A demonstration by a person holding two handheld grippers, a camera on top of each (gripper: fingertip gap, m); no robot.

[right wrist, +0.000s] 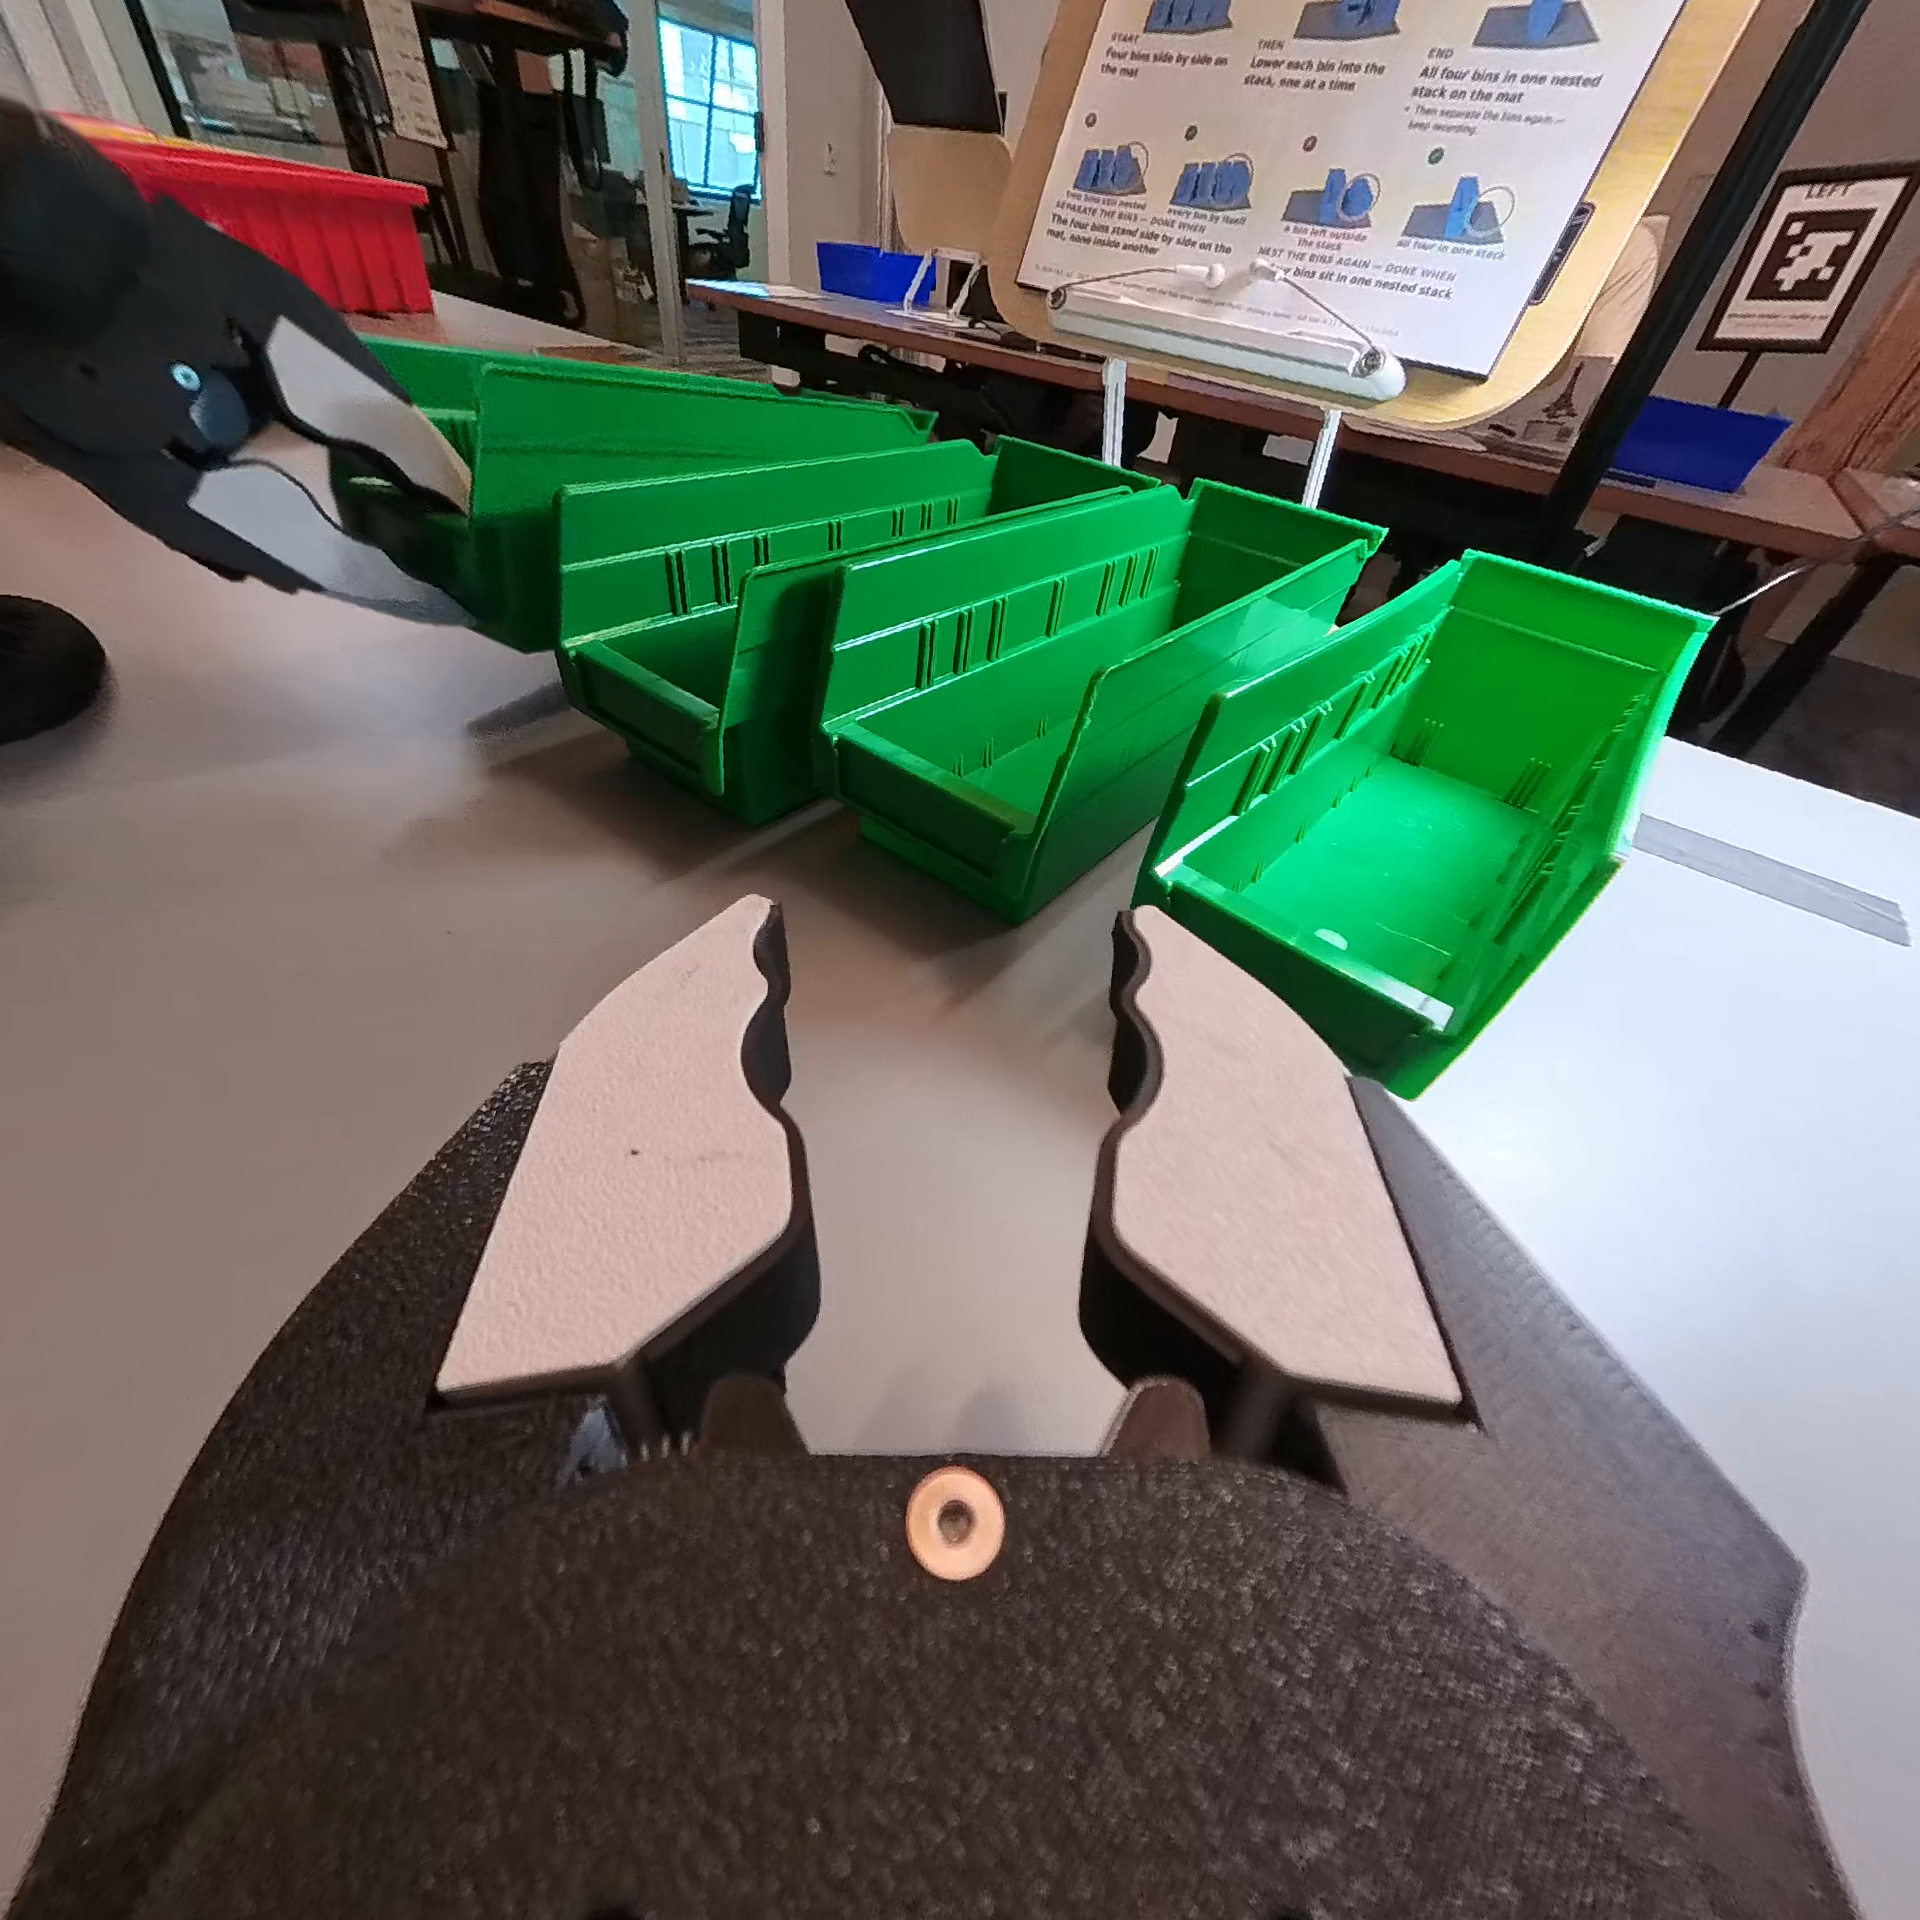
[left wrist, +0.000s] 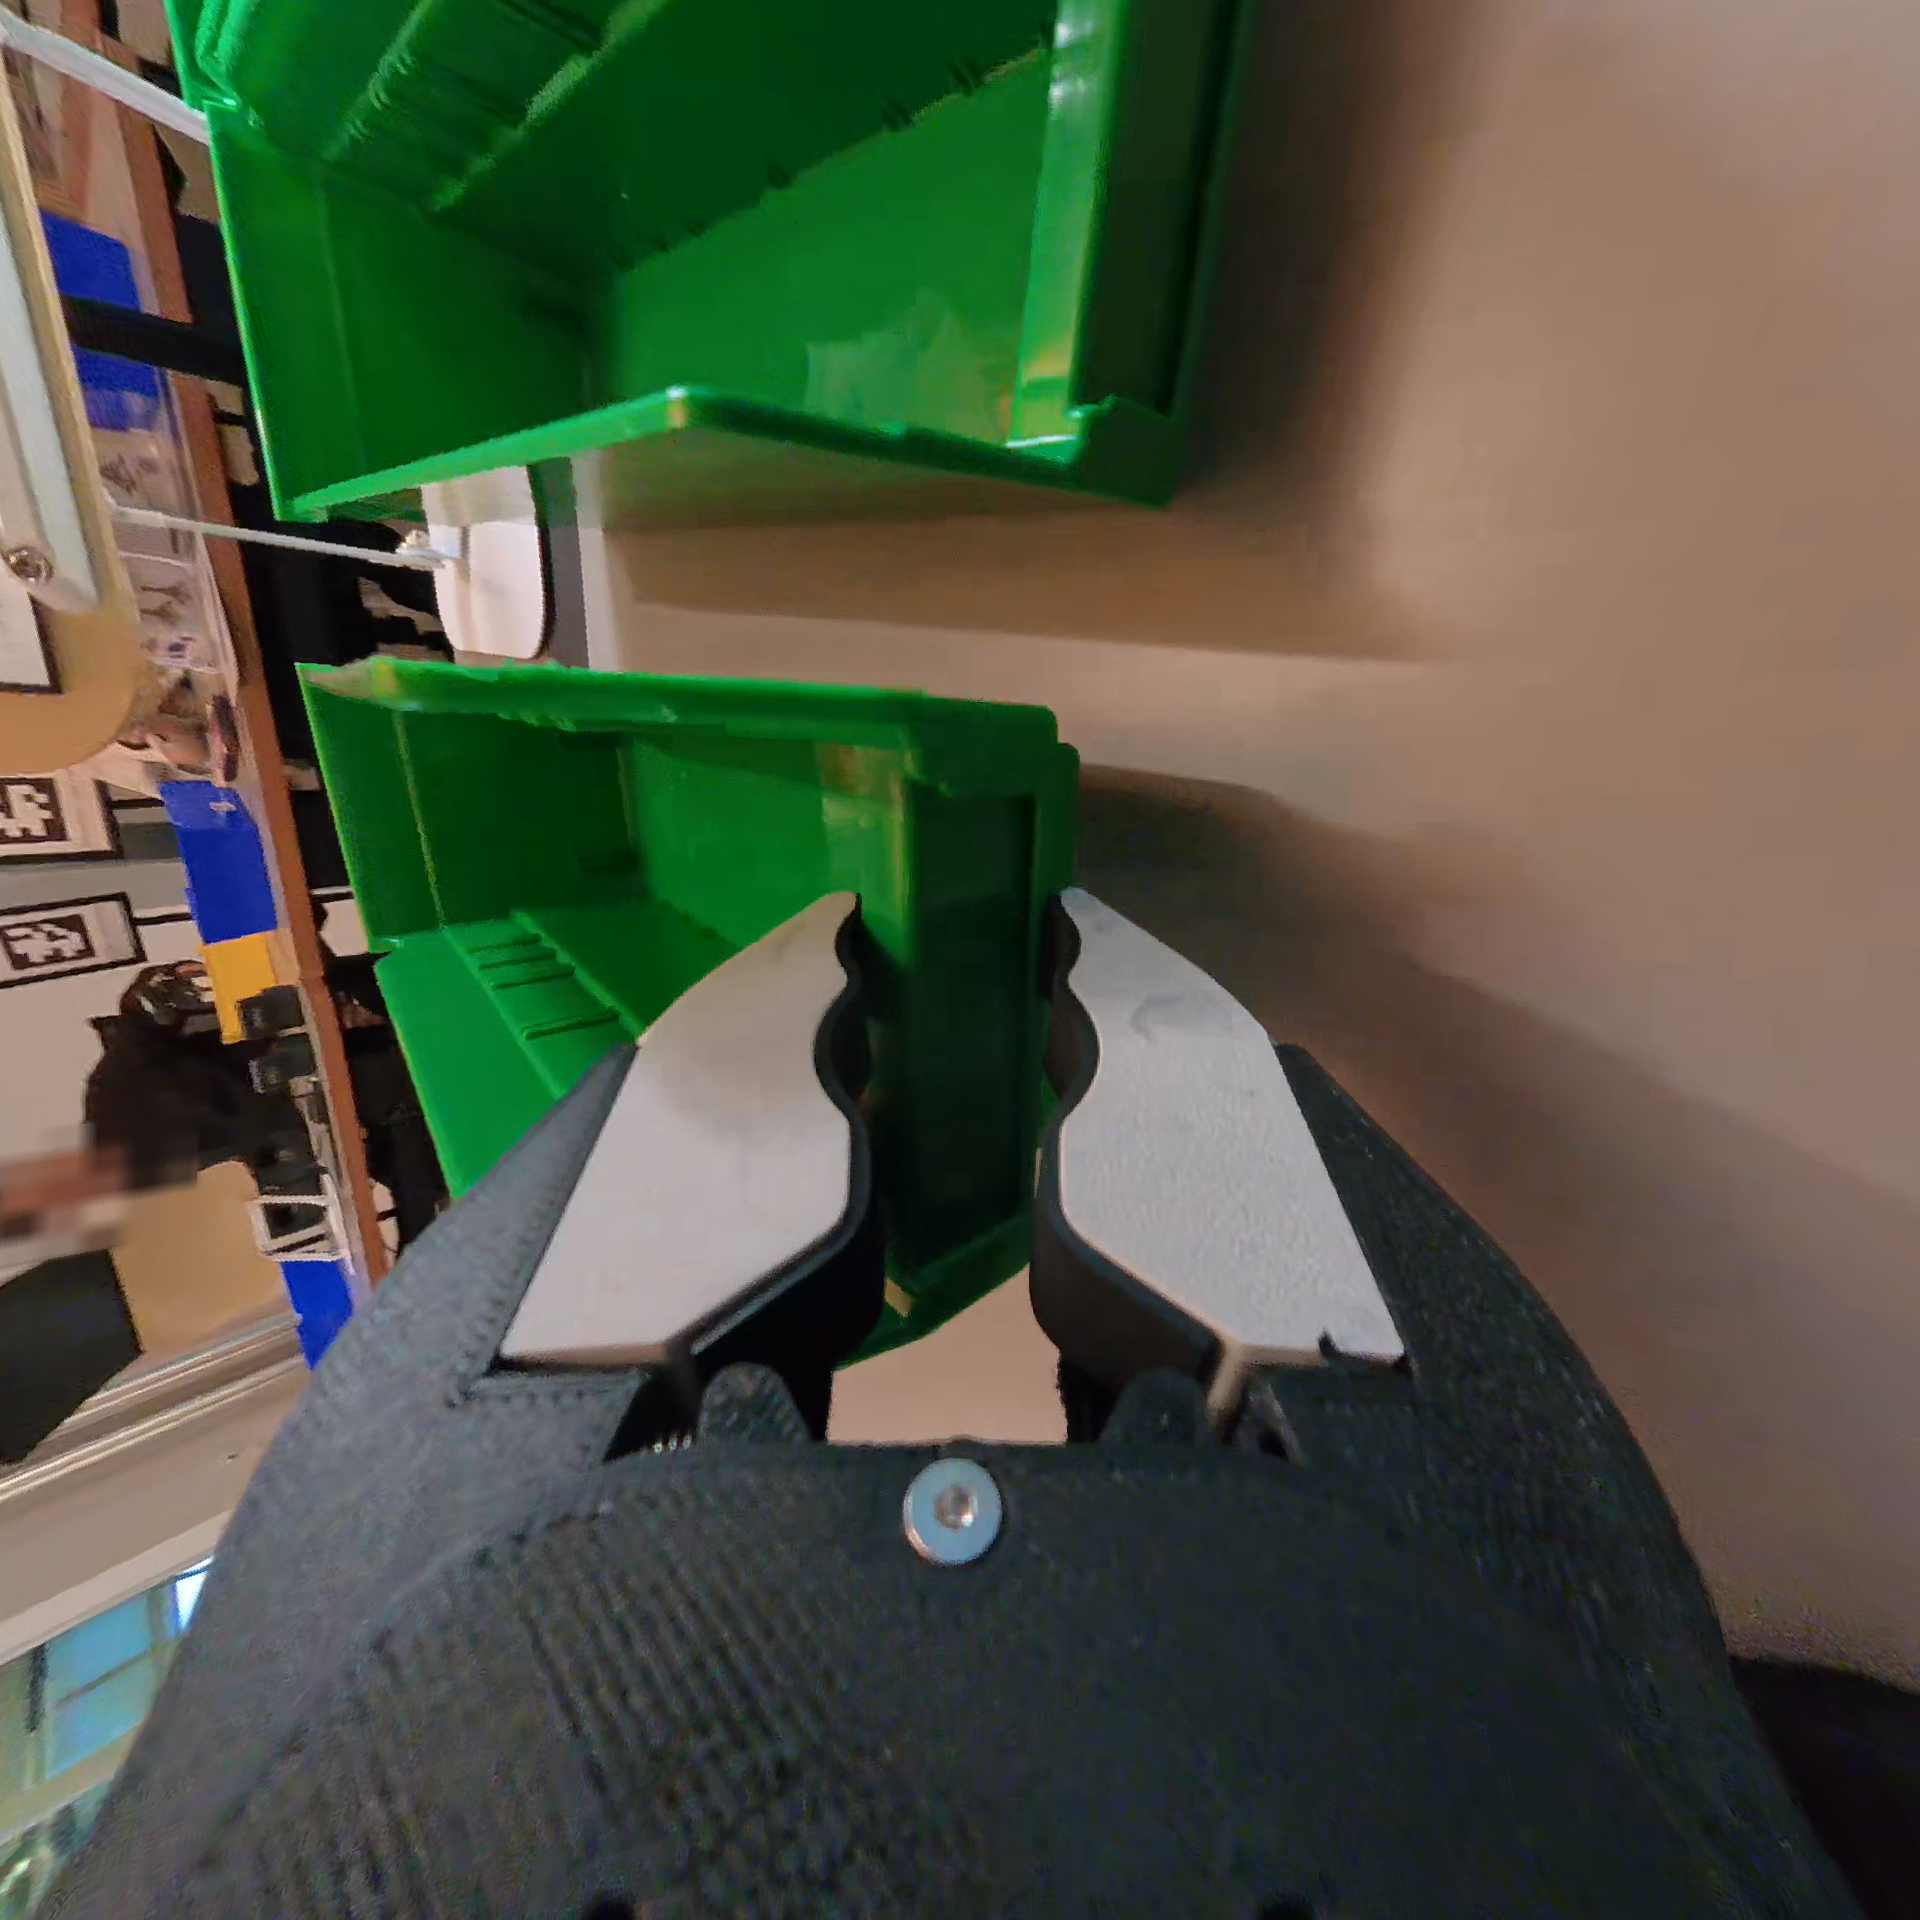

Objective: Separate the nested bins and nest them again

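Four green bins stand side by side on the grey desk (right wrist: 312,935), none inside another, so we judge the separating done and the nesting about to start. Our left claw (left wrist: 951,914) is clamped on the front lip of the leftmost bin (left wrist: 644,831): one finger sits inside the bin, the other outside its front wall, with the wall pinched between them. In the right wrist view the same left claw (right wrist: 416,499) shows at that bin's near end (right wrist: 623,436). Our right claw (right wrist: 945,935) hangs open over bare desk, holding nothing, just short of the third bin (right wrist: 1039,665) and the rightmost bin (right wrist: 1434,831), which is skewed and tipped.

To do this step well, we should lift the held bin by its lip until its floor clears the rim of the second bin (right wrist: 790,582) beside it, then bring it across level and lower it straight in. A one-ended grip will let the far end droop, so we would tilt slowly. The free claw can steady the receiving bin against sliding.
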